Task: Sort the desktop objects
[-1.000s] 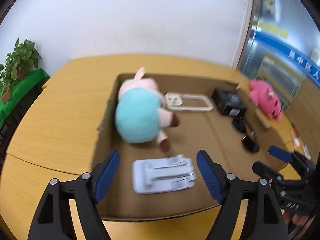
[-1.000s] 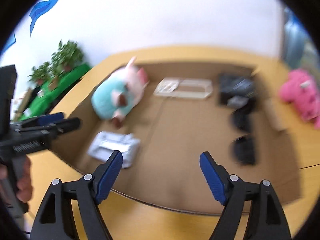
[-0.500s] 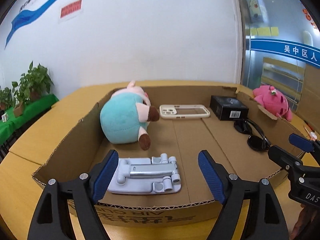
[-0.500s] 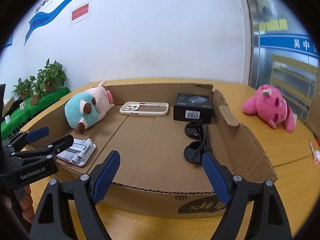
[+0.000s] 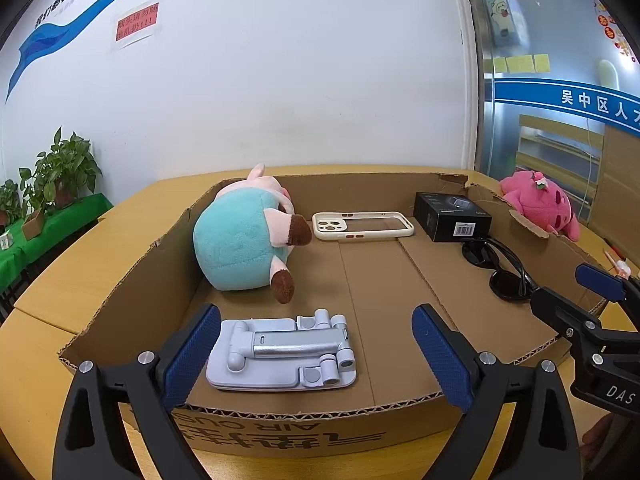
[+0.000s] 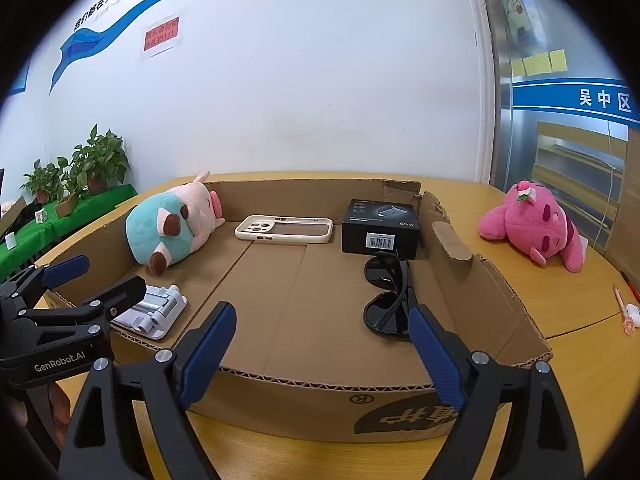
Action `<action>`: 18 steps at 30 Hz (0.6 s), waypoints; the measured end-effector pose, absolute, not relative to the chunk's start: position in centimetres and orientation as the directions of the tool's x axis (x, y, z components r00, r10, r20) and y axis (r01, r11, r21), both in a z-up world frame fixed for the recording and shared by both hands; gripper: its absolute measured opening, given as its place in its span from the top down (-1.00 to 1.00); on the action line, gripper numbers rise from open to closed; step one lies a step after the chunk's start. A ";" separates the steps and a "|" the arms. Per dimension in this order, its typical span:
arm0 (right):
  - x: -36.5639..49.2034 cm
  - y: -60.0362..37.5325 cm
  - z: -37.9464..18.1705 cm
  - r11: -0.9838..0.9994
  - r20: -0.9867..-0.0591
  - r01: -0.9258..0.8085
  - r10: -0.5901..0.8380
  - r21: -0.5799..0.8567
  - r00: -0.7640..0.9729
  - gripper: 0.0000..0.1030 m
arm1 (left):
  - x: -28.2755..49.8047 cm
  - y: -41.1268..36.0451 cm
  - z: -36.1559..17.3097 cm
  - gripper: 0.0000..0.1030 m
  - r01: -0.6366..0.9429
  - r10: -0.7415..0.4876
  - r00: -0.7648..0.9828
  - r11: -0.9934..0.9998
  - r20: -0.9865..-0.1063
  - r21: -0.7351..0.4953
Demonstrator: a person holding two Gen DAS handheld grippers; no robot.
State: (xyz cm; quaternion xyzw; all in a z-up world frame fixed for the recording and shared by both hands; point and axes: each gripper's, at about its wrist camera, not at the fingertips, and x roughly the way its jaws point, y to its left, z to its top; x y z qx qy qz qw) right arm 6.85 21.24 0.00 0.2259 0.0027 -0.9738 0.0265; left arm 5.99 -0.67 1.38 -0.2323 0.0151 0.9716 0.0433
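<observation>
A shallow cardboard box lies on the wooden table. Inside it are a teal and pink plush, a cream phone case, a black carton, black sunglasses and a folded white phone stand. A pink plush lies on the table right of the box. My left gripper is open and empty at the box's near wall, over the stand. My right gripper is open and empty at the near wall.
Potted plants stand on a green-covered stand at the far left. A pink pen lies on the table at the right. A white wall is behind the table, a glass door at the right.
Both grippers dropped from a high, downward-looking view above the box to a low, level position at its near wall. They have stayed open and empty. The objects have not moved.
</observation>
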 end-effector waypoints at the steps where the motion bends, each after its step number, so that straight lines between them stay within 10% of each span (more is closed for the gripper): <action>1: 6.8 21.2 0.0 -0.999 -0.440 0.052 -0.050 0.006 -0.896 -0.71 | 6.0 -0.7 1.4 -0.91 -0.091 0.077 -0.889 -0.996 -0.452 0.009; 18: 6.6 21.2 0.1 -0.999 -0.441 0.048 -0.044 0.002 -0.897 -0.73 | 5.9 -0.6 1.4 -0.91 -0.088 0.074 -0.889 -0.996 -0.453 0.008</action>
